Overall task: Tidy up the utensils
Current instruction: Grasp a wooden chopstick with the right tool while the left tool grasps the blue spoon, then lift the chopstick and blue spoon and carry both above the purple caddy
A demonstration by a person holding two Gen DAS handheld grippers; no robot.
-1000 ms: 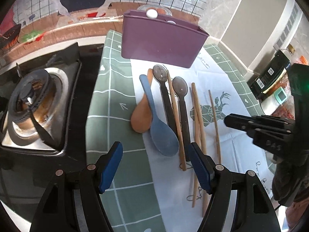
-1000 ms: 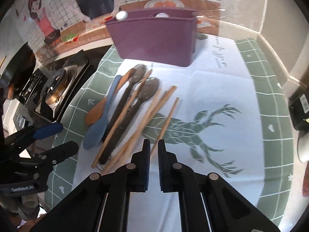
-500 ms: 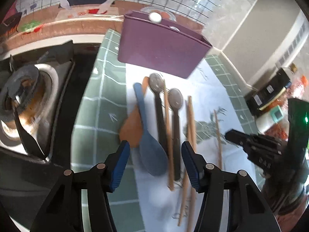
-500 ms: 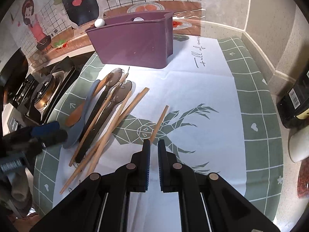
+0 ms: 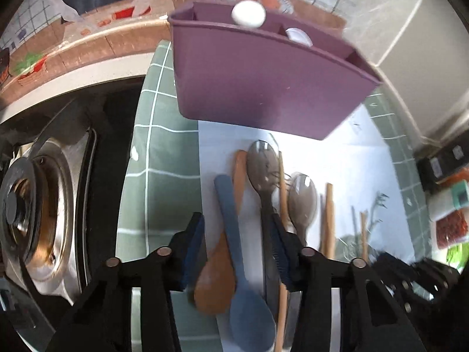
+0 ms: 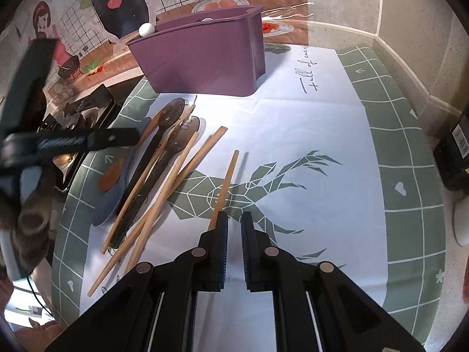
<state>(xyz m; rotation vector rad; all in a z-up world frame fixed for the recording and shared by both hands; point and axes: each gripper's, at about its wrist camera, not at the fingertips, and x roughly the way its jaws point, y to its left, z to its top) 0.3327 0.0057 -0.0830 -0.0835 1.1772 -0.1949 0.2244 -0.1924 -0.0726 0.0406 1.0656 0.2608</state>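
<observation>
A purple utensil holder [image 5: 263, 88] [image 6: 205, 58] stands at the back of the cloth with white-tipped utensils in it. In front of it lie a blue spoon [image 5: 234, 243], a wooden spoon [image 5: 215, 278], two dark spoons [image 5: 262, 164] and several chopsticks [image 6: 181, 167]. My left gripper [image 5: 237, 249] is low over the spoons. Its jaws are closing, with the blue and wooden spoon handles between them, and the pads touch neither. My right gripper [image 6: 234, 234] is all but shut and holds nothing. Its left fingertip [image 6: 221, 228] is at the near end of a lone chopstick [image 6: 227, 182].
A gas stove [image 5: 38, 211] sits left of the green checked mat [image 5: 158, 152]. The white deer-print cloth [image 6: 307, 135] covers the mat's middle. A black bottle [image 6: 454, 152] and packets [image 5: 451, 226] stand at the right by the wall.
My left gripper has moved forward over the spoons and its jaws have narrowed around the handles. My right gripper has shifted slightly toward the lone chopstick's end.
</observation>
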